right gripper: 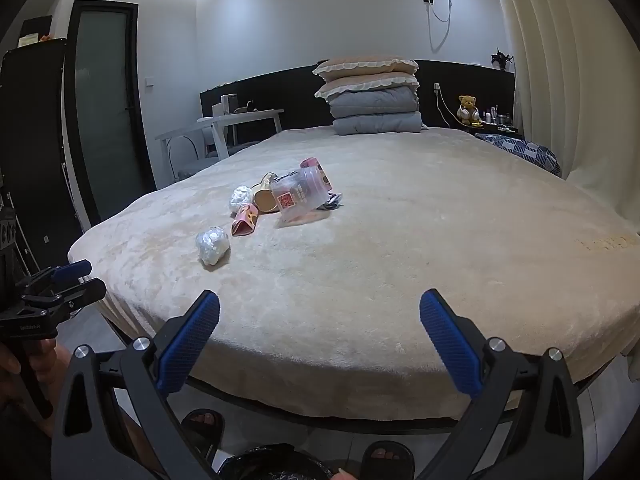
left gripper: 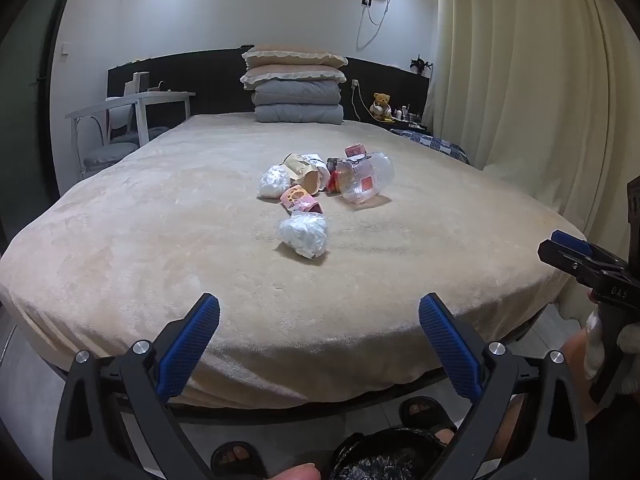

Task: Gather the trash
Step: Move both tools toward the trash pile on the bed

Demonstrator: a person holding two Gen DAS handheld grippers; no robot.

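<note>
Above bed, both hand-held grippers gape empty.

Both grippers' fingers wide apart

Right gripper hangs wide open over the bed edge (trash pile well ahead).

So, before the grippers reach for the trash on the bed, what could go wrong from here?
1. The clear plastic jar lies on its side on the soft bed cover; a nudge may roll it away.
2. The pink carton, brown paper cup and other pieces lie close together, so wide fingers may catch two things at once.
3. The bin with the black bag stands low by the person's feet, mostly hidden, so a drop may miss it.
</note>
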